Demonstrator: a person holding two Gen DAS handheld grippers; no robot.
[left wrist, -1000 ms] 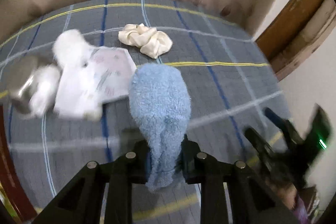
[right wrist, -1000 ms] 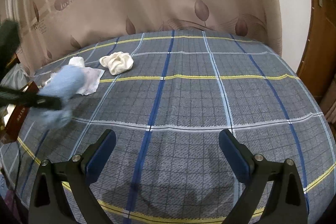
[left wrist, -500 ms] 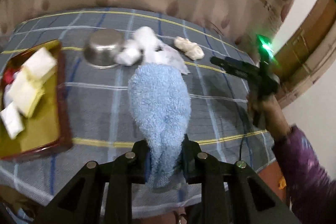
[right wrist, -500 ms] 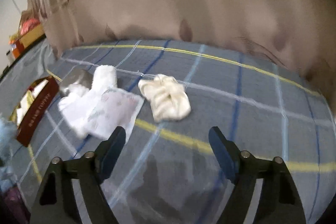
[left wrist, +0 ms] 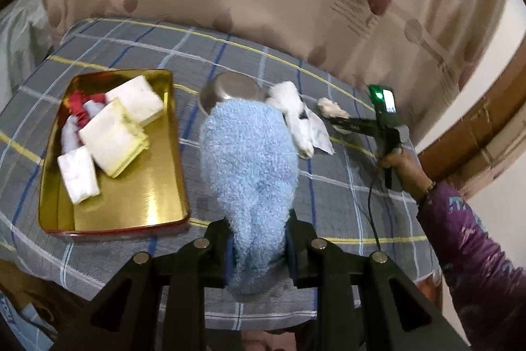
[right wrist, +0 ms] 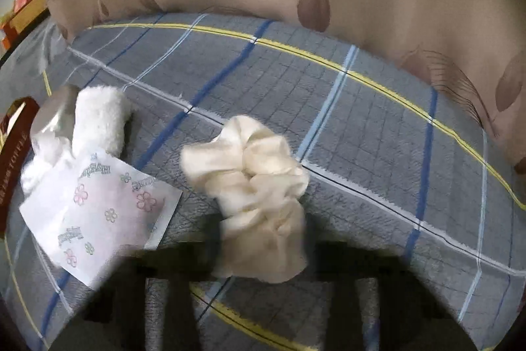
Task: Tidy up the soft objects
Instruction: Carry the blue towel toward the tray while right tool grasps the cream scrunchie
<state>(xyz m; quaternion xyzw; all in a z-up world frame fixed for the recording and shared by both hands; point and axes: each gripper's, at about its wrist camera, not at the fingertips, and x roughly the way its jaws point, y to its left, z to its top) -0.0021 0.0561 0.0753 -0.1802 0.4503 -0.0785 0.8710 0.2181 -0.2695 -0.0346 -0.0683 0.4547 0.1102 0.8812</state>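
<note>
Checked grey bedding with blue and yellow lines fills both views, with a beige leaf-printed curtain along the top. My left gripper [left wrist: 258, 239] is clamped on the blue fluffy cloth [left wrist: 250, 166], which stands up through the middle of the left wrist frame. To its left, in the middle left of that frame, sits the gold tray [left wrist: 131, 206], already holding folded white pads and something red at its upper end. A steel bowl [left wrist: 230, 89] shows just above the cloth. My right gripper [left wrist: 342, 122] reaches in from the right edge toward the cream scrunchie [right wrist: 259, 196], which lies at the centre of the right wrist frame with a white fluffy cloth [right wrist: 100, 120] and a flowered packet [right wrist: 105, 206] at the left. That gripper's fingers are blurred at the bottom edge, so I cannot tell how wide they stand. I judge I am mid-carry: next the blue cloth must swing left over the tray and be released onto its bare lower half.
</note>
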